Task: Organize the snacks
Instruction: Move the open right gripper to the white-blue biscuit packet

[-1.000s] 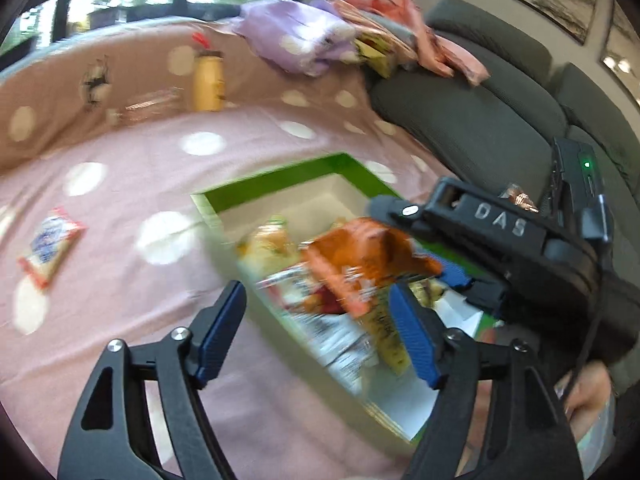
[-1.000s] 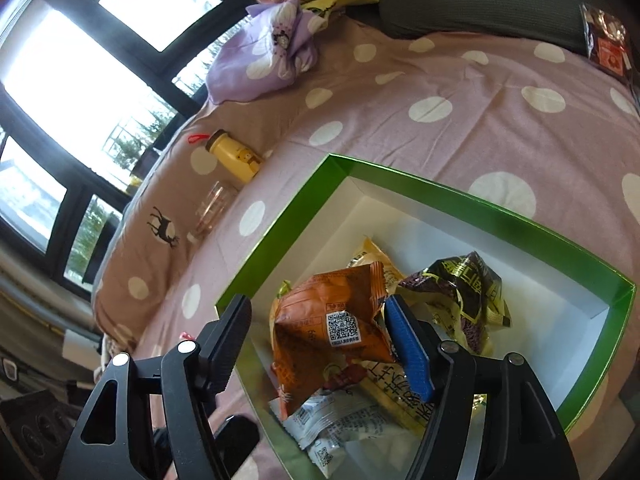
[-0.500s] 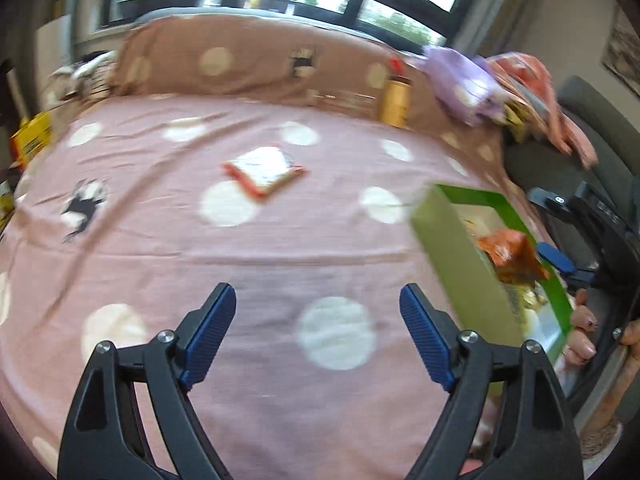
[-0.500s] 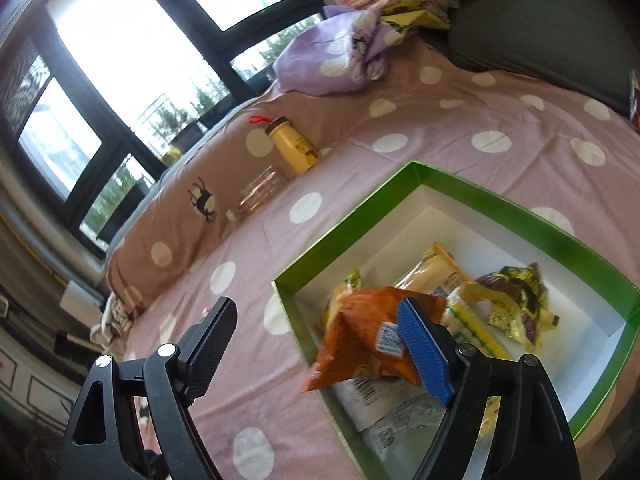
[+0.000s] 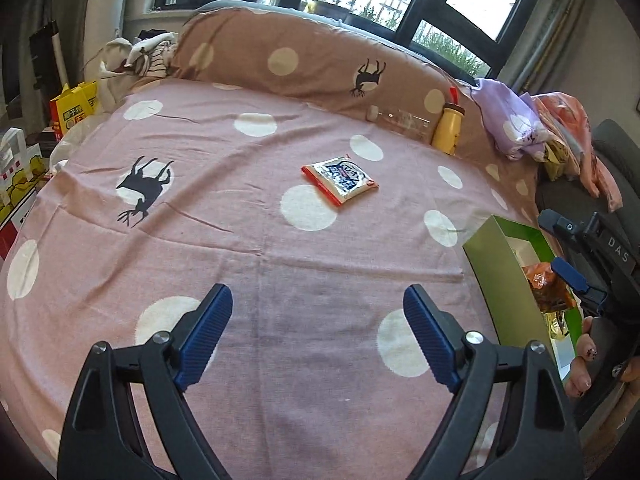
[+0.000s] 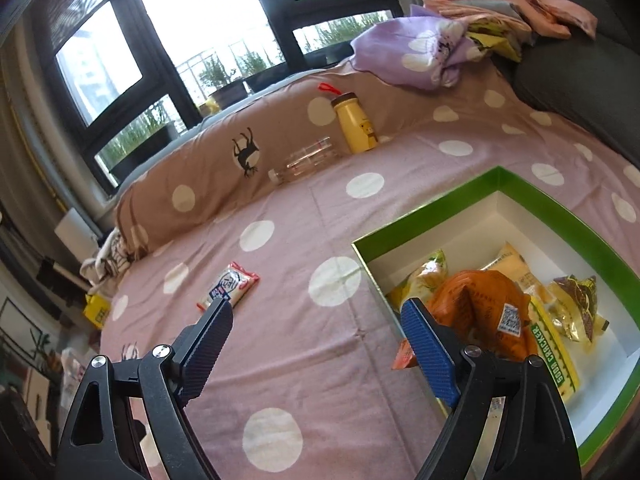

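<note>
Snacks lie mostly inside the green box (image 6: 592, 236) on the pink dotted bedspread (image 5: 248, 240); an orange packet (image 6: 476, 300) sits on top of the pile. One red-and-white packet (image 5: 340, 178) lies alone on the cloth, well apart from the box. The left gripper (image 5: 318, 320) and the right gripper (image 6: 316, 334) have just been opening; both stand spread, nothing between the jaws.

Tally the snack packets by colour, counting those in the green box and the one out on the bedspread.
Orange packet: 1
Yellow packets: 4, though overlaps make this uncertain
Red-and-white packet on the bedspread: 1
Total: 6
</note>
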